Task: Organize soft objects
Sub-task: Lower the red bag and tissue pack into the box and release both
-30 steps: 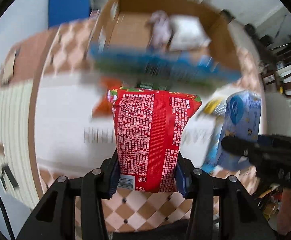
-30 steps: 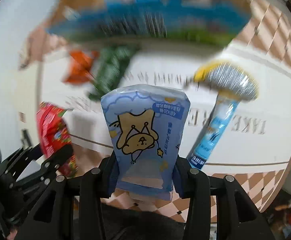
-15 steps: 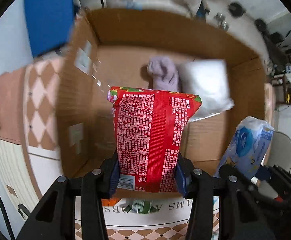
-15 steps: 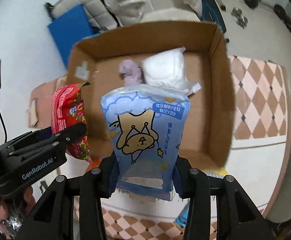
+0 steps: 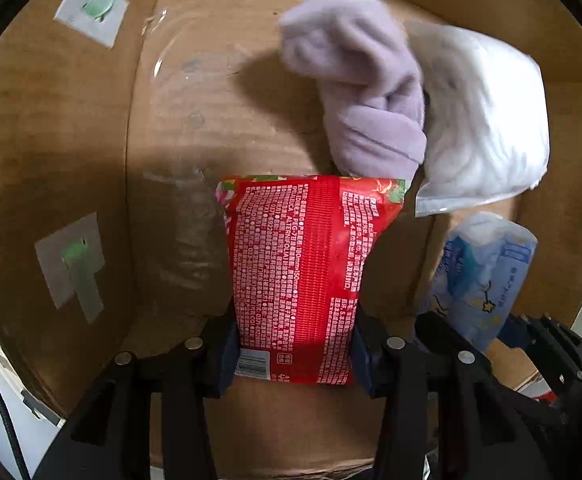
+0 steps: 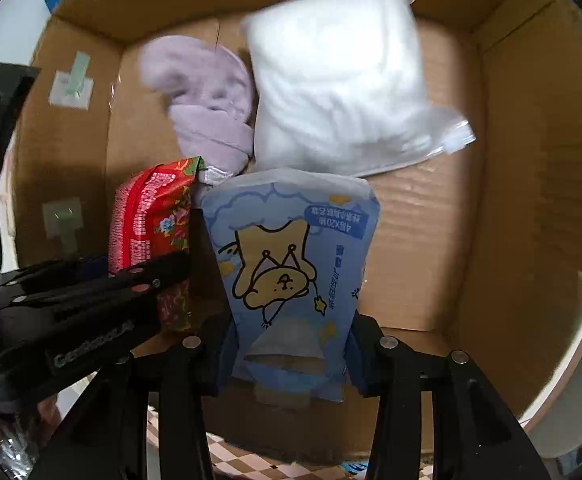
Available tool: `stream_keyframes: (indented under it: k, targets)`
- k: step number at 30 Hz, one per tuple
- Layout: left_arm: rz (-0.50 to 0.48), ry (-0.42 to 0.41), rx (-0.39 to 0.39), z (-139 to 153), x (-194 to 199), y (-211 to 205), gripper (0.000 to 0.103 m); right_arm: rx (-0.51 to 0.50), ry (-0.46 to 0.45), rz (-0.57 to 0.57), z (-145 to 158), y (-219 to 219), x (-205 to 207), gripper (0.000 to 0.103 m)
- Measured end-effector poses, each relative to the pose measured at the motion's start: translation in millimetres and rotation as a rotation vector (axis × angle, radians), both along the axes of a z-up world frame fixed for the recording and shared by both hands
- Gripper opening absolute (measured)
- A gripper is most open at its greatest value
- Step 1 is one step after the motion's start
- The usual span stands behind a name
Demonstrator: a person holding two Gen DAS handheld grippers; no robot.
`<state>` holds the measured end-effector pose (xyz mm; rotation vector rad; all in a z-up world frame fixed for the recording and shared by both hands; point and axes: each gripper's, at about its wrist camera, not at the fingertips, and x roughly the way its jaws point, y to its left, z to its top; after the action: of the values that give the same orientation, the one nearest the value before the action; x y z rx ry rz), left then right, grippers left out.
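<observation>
So you are partway: the lilac fleece (image 5: 367,92) and the white padded bag (image 6: 339,80) already lie in the cardboard box (image 6: 531,200); your left tongs (image 5: 295,344) clamp the red wipes pack (image 5: 307,272), your right tongs (image 6: 291,348) the blue tissue pack (image 6: 295,264), both inside the box, unreleased.

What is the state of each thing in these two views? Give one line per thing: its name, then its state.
Left tool: shut on the red packet.
Red packet: held upright over the box floor.
Right tool: shut on the blue tissue pack.
Blue tissue pack: held, print upside down.
Cardboard box: open at the top.
Purple sock: lying in the box.
White bag: lying beside the sock, touching it.
</observation>
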<state>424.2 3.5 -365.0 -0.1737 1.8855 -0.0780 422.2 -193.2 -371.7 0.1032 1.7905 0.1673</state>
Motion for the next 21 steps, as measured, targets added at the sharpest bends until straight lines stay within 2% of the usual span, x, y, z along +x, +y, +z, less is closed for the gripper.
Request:
stream_keyframes:
  k: [6,9,12,13,14,15,17,19,21]
  targets:
    - [0.022,0.013,-0.015,-4,-3,2,0.044,-0.028,0.002,0.053,-9,10,-5,0.047]
    - [0.003,-0.001,0.03,1,1,0,0.044,-0.036,0.002,0.074,-13,17,-2,0.05]
    - [0.017,-0.02,0.031,16,5,1,0.047,-0.028,-0.004,0.069,-2,20,-2,0.075]
    - [0.022,-0.039,0.029,27,9,3,0.05,-0.028,-0.013,0.073,2,20,-1,0.089]
    - [0.022,-0.062,0.032,36,11,4,0.061,-0.025,-0.025,0.076,7,20,-1,0.095]
    - [0.022,-0.099,0.041,49,13,5,0.074,-0.023,-0.036,0.075,13,20,-1,0.095]
    - [0.025,-0.159,0.052,73,12,3,0.084,-0.021,-0.065,0.077,27,20,-2,0.096]
    - [0.032,-0.216,0.057,98,10,2,0.087,-0.032,-0.101,0.074,44,21,-5,0.103]
    - [0.029,-0.273,0.067,118,7,-1,0.1,-0.04,-0.159,0.074,67,18,-12,0.103]
